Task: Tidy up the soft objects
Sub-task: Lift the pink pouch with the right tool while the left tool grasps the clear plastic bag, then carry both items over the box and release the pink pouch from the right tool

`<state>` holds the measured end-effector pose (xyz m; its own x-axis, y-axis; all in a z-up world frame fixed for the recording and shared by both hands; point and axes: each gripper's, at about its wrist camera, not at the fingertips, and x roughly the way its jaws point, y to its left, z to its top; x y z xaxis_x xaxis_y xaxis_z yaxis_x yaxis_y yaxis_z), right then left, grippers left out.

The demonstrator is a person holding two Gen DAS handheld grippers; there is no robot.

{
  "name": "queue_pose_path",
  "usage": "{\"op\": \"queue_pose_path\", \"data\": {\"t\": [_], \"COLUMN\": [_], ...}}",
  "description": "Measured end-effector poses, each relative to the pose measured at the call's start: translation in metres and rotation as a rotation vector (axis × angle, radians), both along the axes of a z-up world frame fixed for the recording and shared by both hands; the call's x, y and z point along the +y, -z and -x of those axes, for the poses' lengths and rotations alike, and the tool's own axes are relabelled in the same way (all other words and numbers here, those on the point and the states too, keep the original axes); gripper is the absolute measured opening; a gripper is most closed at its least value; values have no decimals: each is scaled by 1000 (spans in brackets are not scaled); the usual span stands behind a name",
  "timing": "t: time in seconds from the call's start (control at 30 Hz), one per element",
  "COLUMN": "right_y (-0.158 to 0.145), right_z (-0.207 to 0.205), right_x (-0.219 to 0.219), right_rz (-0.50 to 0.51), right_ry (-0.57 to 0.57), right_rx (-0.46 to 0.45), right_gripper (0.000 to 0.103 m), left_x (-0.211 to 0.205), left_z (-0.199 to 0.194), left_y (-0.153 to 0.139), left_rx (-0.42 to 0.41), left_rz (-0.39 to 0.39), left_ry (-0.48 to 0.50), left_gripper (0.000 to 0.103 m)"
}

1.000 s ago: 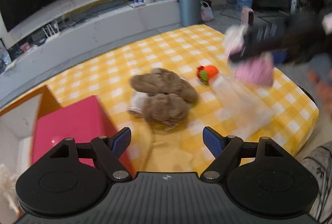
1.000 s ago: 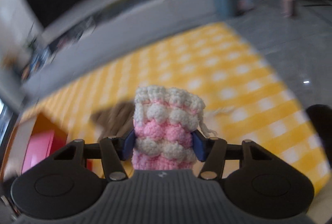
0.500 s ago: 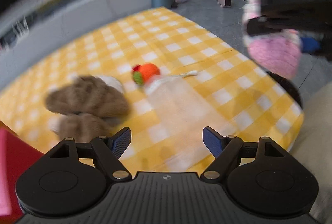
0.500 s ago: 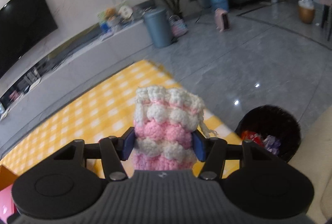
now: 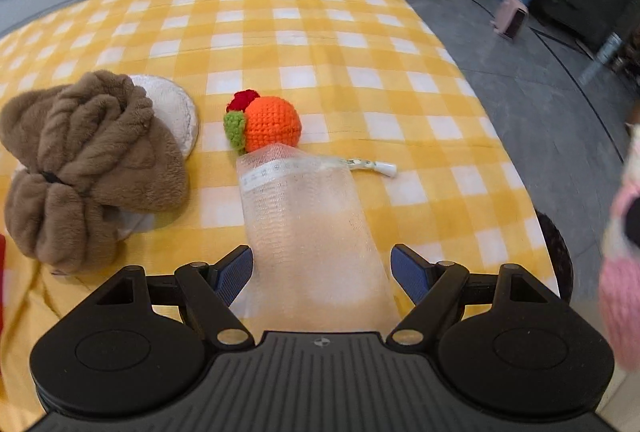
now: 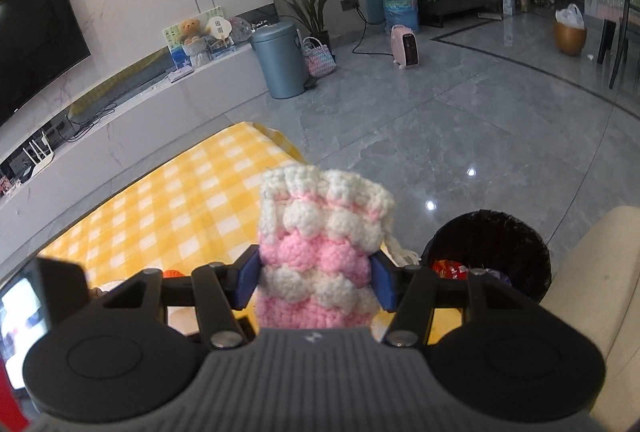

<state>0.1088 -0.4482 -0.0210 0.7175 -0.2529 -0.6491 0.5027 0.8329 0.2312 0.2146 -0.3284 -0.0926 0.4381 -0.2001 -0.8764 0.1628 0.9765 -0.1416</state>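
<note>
Mesh pouch (image 5: 308, 228) between wide left claw (image 5: 322, 272) tips | right claw (image 6: 316, 278) clamps crochet pouch (image 6: 320, 252)

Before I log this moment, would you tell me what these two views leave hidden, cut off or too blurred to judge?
- Mesh bag, left wrist view: its near end vanishes under the left gripper.
- Crocheted pouch, right wrist view: its bottom is behind the right gripper; in the left view it is a blur at the right edge.
- Brown plush, left view: covers most of a white pad.
</note>
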Motion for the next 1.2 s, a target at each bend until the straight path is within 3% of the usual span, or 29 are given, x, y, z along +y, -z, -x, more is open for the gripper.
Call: {"op": "queue_pose_path", "data": {"t": [0.23,0.3,0.37,0.4,0.47,0.7,1.0,1.2], "right_y": [-2,-1,-1,-1,-2,0,-1,-8], "right_z": [7,6,6,6,4,1,-3,4], "right_x": [3,3,4,4,3,3,12,18], "right_rz": [-1,-2,-1,-1,-3,5,32,-68], "right_ry": [0,1,-4,-7,-8,-9,-50,-135], "right_rx": [-8,-1,3,3,6,15,17,-59], "right_gripper": [57,57,57,57,57,57,57,57], "left_x": [-16,-16,-16,-15,-15,-2,35,80], "left_z": [4,7,10,11,12,23,50,76], "left_y": [12,13,10,9,6,-11,-64,-103], "left_rx": [-46,-61,-89,-92,-85,-114,-178,-273], "left_rz": [-138,-136,-145,-147,-135,-108,-3,3], "left_ry": [-14,-8,-1,5,51,144,272,331], "left_gripper": [92,84,54,44,4,2,2,2]}}
